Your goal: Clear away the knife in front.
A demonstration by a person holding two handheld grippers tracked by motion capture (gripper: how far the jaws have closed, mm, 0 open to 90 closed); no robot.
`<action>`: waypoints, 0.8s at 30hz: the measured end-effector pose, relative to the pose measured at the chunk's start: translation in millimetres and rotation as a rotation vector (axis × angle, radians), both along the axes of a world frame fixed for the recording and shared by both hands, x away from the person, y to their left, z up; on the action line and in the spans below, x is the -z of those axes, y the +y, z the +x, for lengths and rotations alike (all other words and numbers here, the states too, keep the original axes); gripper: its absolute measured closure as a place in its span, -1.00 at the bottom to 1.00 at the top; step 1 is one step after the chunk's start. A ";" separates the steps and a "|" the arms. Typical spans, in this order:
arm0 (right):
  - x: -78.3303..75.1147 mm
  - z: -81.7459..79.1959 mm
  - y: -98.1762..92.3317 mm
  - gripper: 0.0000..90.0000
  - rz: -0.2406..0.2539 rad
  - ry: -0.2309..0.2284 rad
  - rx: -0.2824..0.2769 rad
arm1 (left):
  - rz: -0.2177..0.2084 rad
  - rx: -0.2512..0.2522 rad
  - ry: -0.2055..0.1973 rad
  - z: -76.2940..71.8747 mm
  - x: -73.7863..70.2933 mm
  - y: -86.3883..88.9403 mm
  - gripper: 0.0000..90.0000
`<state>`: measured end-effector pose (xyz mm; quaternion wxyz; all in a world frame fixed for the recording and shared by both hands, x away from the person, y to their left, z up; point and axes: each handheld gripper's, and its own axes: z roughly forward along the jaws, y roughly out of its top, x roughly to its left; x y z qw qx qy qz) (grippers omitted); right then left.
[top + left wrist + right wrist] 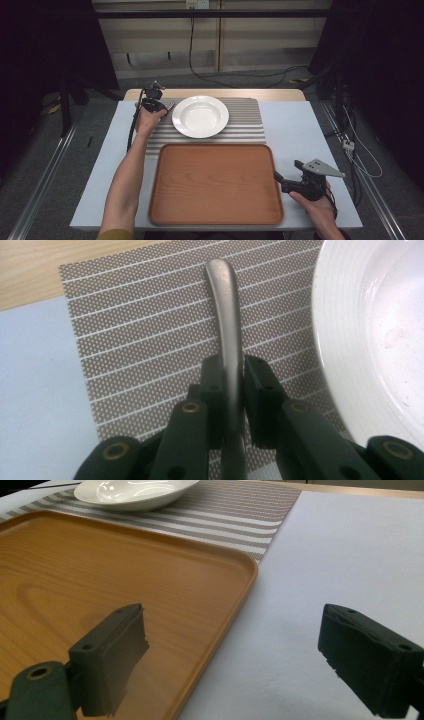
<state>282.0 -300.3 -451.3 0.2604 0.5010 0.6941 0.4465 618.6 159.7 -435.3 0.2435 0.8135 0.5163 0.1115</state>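
My left gripper (159, 106) is at the far left of the striped placemat (245, 131), beside the white deep plate (200, 116). In the left gripper view its jaws (231, 385) are shut on the handle of a metal piece of cutlery (225, 315), which points away over the placemat (140, 340). Its working end is hidden, and the plate (370, 330) lies just to its right. My right gripper (287, 171) hovers at the right edge of the wooden tray (215, 146). It is open (240, 655), with nothing between its fingers (112, 660).
The tray (100, 580) has nothing on it and fills the near middle of the white table (300, 125). Behind it lie the placemat (240, 515) and plate (132, 492). A bare wooden strip (215, 93) runs along the far table edge. Cables cross the floor beyond.
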 end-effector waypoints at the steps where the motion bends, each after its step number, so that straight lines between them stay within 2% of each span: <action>1: 0.0 -0.2 -0.3 -0.74 -0.001 -0.001 -0.003 | -0.003 0.002 0.004 -0.6 -0.3 0.3 0.78; 4: -0.1 -0.6 -0.2 -0.74 -0.001 0.000 -0.003 | 0.004 0.006 0.006 -2.4 -2.0 1.2 0.78; 14: 0.6 1.7 1.3 -0.74 -0.006 0.003 -0.005 | -0.016 0.017 -0.001 -8.0 -4.6 4.6 0.78; 24: -0.1 -1.1 1.4 -0.74 -0.007 0.001 -0.001 | -0.022 0.027 -0.023 -16.0 -13.4 8.0 0.78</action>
